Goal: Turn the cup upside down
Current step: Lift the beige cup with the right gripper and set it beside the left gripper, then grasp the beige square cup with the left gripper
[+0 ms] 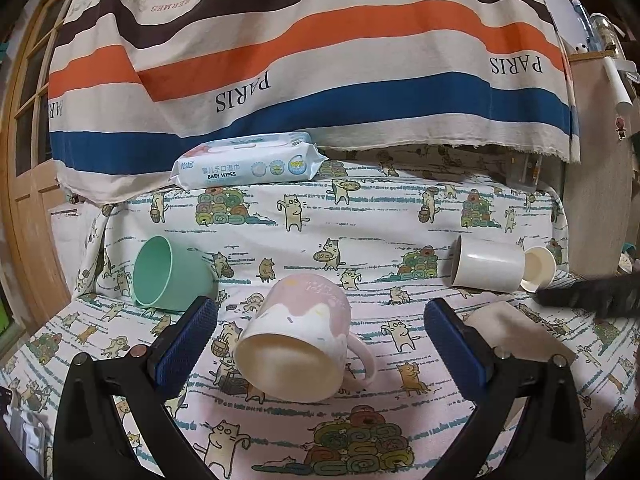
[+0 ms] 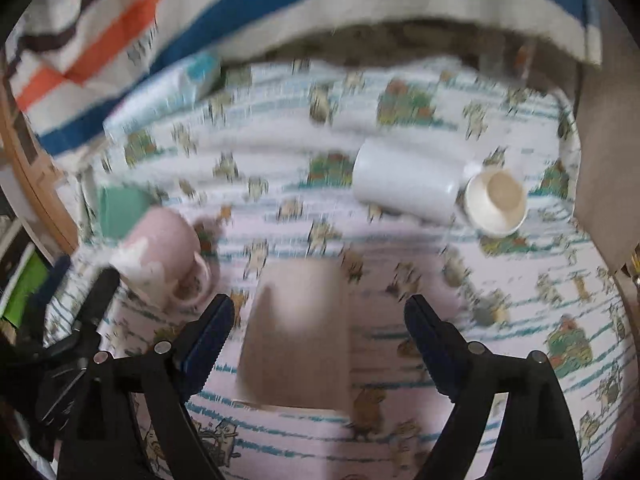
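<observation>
A pink and white mug (image 1: pixel 298 336) lies on its side on the cat-print cloth (image 1: pixel 360 216), mouth toward me, handle at right. My left gripper (image 1: pixel 320 320) is open, its blue-padded fingers on either side of the mug, not touching it. The mug also shows in the blurred right wrist view (image 2: pixel 160 256) at left. My right gripper (image 2: pixel 318 320) is open and empty above a beige cup (image 2: pixel 298 336) that stands upside down on the cloth. The right gripper's tip (image 1: pixel 580 296) enters the left wrist view at right.
A green cup (image 1: pixel 168 276) lies on its side at left. A white cup (image 1: pixel 488 266) and a small white cup (image 1: pixel 538 270) lie on their sides at right. A baby wipes pack (image 1: pixel 246 164) sits at the back under a striped cloth (image 1: pixel 312 48). A wooden door (image 1: pixel 24 160) is at left.
</observation>
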### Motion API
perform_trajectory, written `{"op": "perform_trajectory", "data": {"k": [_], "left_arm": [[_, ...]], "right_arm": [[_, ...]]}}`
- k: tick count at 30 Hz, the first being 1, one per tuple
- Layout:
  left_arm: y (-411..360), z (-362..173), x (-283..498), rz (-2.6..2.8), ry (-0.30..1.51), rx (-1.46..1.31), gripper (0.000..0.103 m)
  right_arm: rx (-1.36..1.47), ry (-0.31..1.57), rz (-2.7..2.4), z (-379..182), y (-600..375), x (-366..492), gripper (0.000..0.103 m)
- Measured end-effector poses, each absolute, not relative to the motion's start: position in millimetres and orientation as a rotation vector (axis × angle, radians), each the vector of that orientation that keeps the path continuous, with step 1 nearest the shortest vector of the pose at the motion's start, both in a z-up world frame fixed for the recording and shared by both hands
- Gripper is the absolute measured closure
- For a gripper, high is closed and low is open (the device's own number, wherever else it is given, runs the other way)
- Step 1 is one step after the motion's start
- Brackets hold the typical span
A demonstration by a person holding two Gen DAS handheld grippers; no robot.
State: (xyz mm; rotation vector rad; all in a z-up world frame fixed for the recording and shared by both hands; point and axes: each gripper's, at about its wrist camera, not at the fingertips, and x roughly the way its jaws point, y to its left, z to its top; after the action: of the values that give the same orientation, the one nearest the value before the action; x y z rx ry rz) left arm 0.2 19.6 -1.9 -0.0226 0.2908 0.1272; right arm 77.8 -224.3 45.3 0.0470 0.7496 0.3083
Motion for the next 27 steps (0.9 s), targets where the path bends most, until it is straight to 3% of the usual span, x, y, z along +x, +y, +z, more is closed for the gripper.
{"op": "perform_trajectory", "data": {"k": [5, 9, 14, 27], "left_arm": [[18.6, -1.2, -1.3, 0.122, 0.286, -0.027, 0.000], [14.1, 1.1, -5.2, 0.111, 0.266, -0.012, 0.000], [15.1, 2.7, -4.4, 0.075, 0.264, -0.025, 0.000], [1.4, 3.4, -10.0, 0.000, 0.265, 0.019, 0.000]], "right_arm": [[-0.037, 0.455, 0.137, 55.7, -263.7, 60.2, 0.013], [-0.061, 0.340, 0.145, 45.0, -294.5, 60.2, 0.001], [-0.087, 0.238, 0.116, 36.0, -321.8, 57.0, 0.001], [-0.012, 0.340, 0.139, 23.0, -340.2, 78.2, 0.001]]}}
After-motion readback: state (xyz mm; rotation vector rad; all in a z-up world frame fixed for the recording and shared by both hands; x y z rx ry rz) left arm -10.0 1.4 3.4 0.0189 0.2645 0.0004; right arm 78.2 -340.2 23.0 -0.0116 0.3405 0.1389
